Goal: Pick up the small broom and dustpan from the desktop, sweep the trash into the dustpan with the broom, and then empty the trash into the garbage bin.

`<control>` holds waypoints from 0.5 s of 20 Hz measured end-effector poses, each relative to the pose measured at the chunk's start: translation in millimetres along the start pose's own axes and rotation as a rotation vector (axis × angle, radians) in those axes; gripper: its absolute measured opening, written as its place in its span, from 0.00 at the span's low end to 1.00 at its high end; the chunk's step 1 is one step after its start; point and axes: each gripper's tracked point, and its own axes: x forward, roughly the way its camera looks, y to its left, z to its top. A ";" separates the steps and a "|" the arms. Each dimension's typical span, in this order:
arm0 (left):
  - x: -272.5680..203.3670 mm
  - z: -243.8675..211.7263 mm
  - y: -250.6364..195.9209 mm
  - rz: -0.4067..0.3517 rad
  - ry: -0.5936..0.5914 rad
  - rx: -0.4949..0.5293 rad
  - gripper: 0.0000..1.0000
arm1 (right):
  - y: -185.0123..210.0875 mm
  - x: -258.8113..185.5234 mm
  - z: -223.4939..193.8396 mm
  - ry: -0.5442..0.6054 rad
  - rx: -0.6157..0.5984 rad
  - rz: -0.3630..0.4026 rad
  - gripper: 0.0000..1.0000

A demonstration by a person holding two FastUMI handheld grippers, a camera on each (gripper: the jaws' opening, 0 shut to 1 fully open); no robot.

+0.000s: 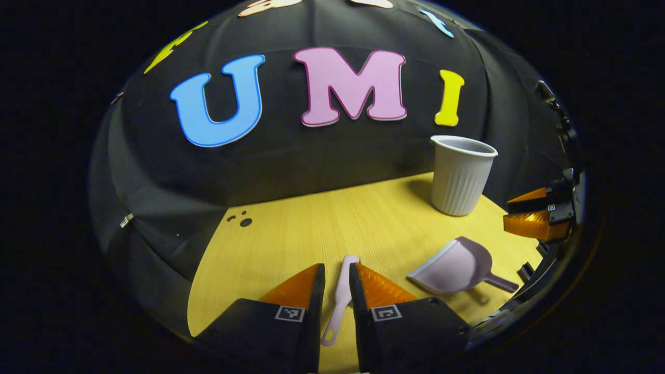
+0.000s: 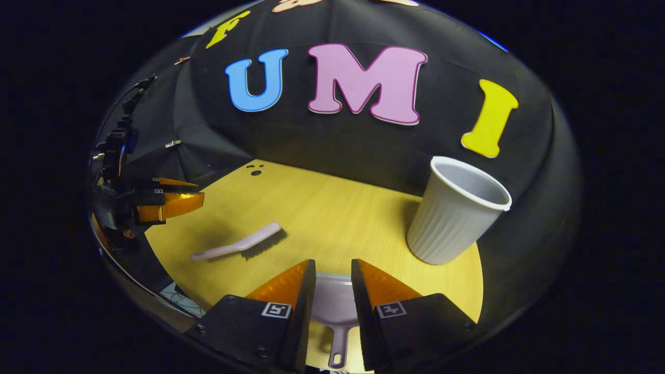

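A: Where is the broom [image 1: 340, 293]?
B: It lies flat on the table [image 1: 311, 223], between the parted fingers of the left gripper [image 1: 336, 278], which does not clamp it.
A: And the dustpan [image 2: 335, 304]?
B: Near the front edge, under the right gripper [image 2: 332, 275], fingers apart. The garbage bin [image 2: 457, 213] stands near the table's back right edge.

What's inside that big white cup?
The white cup stands upright on the yellow table. Just its bare inner wall shows near the rim; the bottom is hidden, so I cannot tell.
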 end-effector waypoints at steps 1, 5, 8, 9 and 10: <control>-7.7 9.0 2.9 0.023 -0.036 -0.010 0.31 | 4.4 -5.0 9.1 -0.020 -0.009 0.023 0.45; -38.1 27.9 8.8 0.101 -0.109 -0.049 0.32 | 11.1 -9.4 28.3 -0.086 -0.041 0.054 0.43; -48.3 28.7 4.2 0.147 -0.118 -0.060 0.32 | 12.6 -11.1 31.0 -0.113 -0.070 0.073 0.39; -51.6 29.2 3.4 0.158 -0.121 -0.066 0.32 | 13.6 -10.9 31.3 -0.115 -0.076 0.082 0.39; -54.6 29.5 1.9 0.167 -0.120 -0.070 0.32 | 14.0 -11.3 31.3 -0.114 -0.074 0.093 0.40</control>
